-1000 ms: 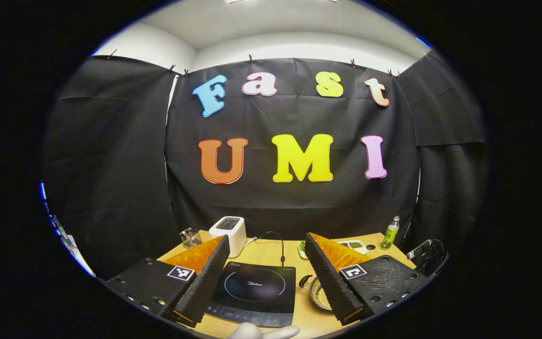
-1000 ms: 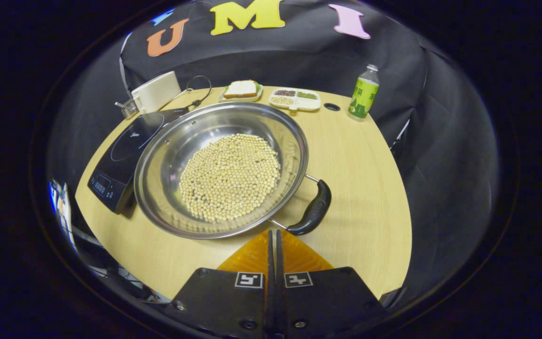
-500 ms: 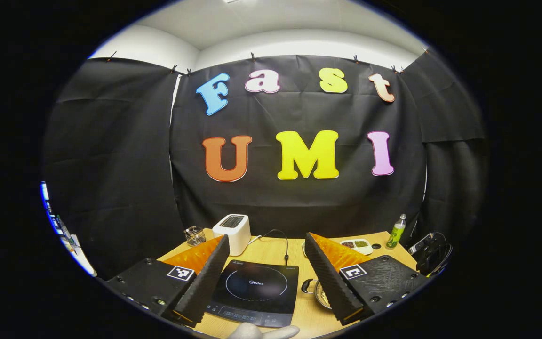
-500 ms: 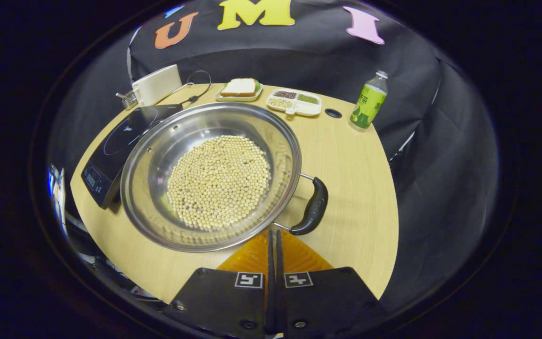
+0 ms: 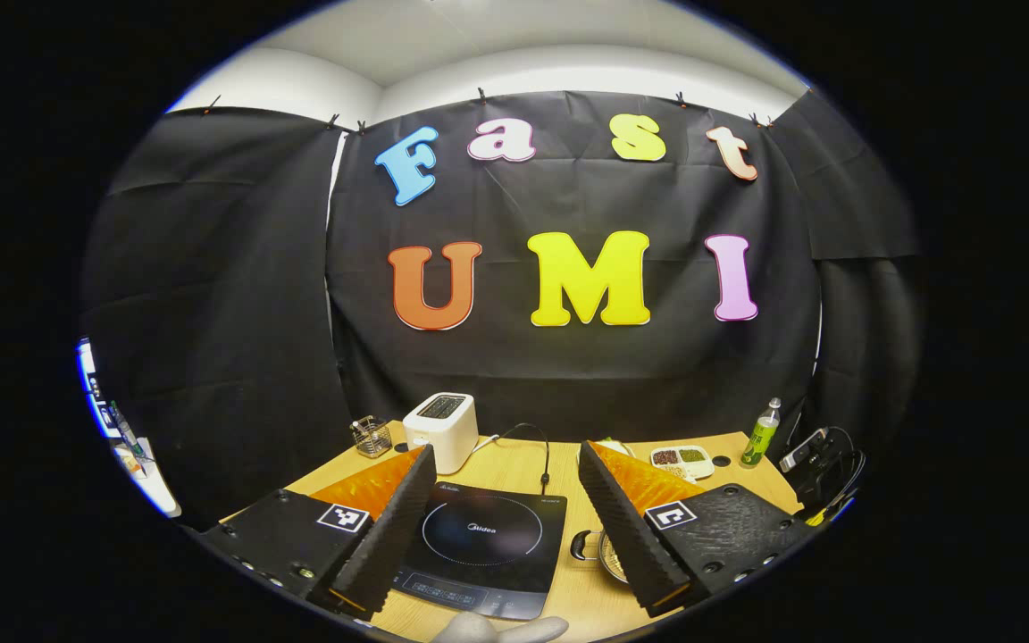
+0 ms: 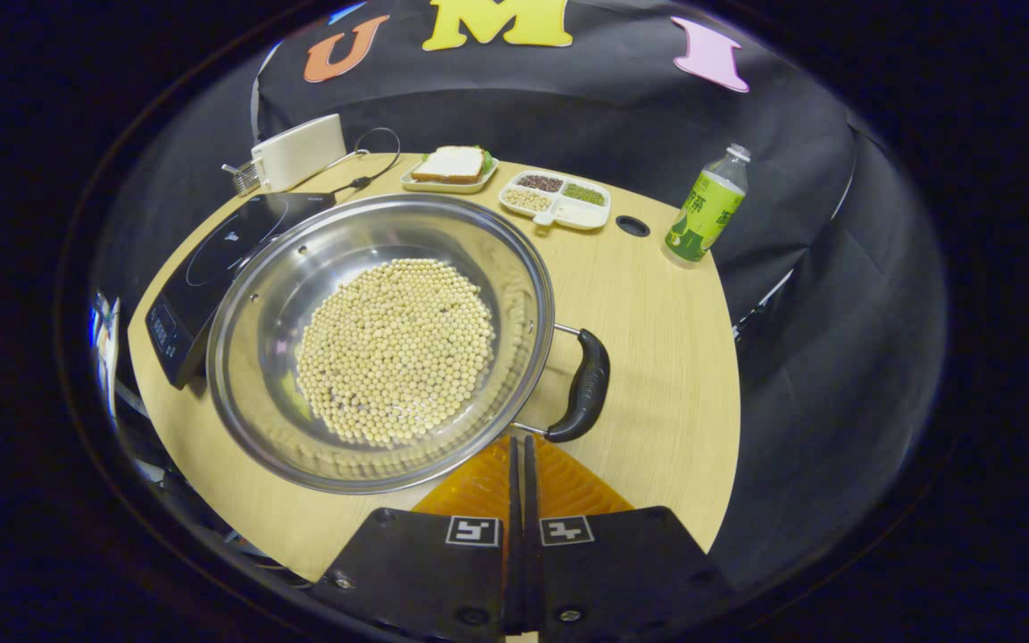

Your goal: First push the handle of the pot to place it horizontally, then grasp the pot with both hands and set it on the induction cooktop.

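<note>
In the right gripper view, the steel pot (image 6: pixel 380 344) full of soybeans (image 6: pixel 396 350) sits on the wooden table (image 6: pixel 657 357), right beside the black induction cooktop (image 6: pixel 211 268) and not on it. The right gripper (image 6: pixel 519 446) has its two fingers pressed together with nothing between them, and their tips are just by the pot's black handle (image 6: pixel 584 388). In the left gripper view, the left gripper (image 5: pixel 506 478) hangs above the cooktop with its fingers spread wide apart and holds nothing.
</note>
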The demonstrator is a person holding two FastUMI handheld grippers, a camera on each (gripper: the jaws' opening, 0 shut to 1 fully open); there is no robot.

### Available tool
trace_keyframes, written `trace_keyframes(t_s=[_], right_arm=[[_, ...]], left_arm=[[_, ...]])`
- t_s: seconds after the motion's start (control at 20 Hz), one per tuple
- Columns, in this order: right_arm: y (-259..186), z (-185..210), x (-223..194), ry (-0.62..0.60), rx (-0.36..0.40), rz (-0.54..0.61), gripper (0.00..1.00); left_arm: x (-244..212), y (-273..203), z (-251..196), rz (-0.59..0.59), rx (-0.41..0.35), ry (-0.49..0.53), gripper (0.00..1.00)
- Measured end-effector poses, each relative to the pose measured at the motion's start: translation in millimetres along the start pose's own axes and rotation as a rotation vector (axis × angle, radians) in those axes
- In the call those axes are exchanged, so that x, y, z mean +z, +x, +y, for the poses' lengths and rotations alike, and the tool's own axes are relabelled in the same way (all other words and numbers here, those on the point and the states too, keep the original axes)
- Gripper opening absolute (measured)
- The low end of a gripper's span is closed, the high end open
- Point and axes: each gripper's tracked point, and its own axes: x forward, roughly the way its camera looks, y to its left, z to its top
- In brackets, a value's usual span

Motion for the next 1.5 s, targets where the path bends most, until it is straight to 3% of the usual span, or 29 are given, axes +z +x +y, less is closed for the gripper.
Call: trace_keyframes(t_s=[0.05, 0.25, 0.4, 0.5, 0.55, 0.6, 0.65, 0.7, 0.75, 1.1, 1.15, 1.5], right_arm=[[1, -3, 2, 0.0, -0.004, -0.002, 0.04], [2, -8, 2, -0.006, -0.007, 0.005, 0.0], [-6, -10, 6, 0.028, -0.008, -0.053, 0.02], [-12, -18, 2, 0.043, -0.028, -0.082, 0.21], [-16, -23, 0, 0.057, -0.048, -0.093, 0.45], [-19, -32, -1, 0.074, -0.072, -0.103, 0.53], [-25, -36, -1, 0.096, -0.084, -0.115, 0.84], [-30, -41, 0, 0.122, -0.096, -0.13, 0.89], [-38, -45, 3, 0.145, -0.095, -0.149, 0.85], [-61, -61, 51, 0.224, -0.101, -0.28, 0.88], [-57, -61, 54, 0.219, -0.103, -0.281, 0.84], [-10, -44, 67, 0.249, -0.052, -0.242, 0.85]], left_arm=[[-1, 1, -2, 0.002, -0.001, -0.001, 0.96], [-8, 9, -12, 0.011, -0.017, 0.006, 0.97], [-23, 17, -20, 0.028, -0.037, 0.002, 0.96], [-34, 23, -25, 0.053, -0.052, 0.001, 0.96], [-38, 26, -29, 0.062, -0.061, 0.0, 0.97], [-42, 29, -32, 0.067, -0.07, 0.003, 0.96], [-47, 34, -35, 0.077, -0.079, 0.009, 0.96], [-52, 39, -37, 0.082, -0.083, 0.021, 0.96], [-60, 45, -41, 0.093, -0.092, 0.031, 0.96], [-133, 82, -79, 0.232, -0.181, 0.023, 0.97], [-143, 88, -84, 0.244, -0.188, 0.013, 0.97], [-223, 117, -103, 0.392, -0.182, 0.003, 0.97]])
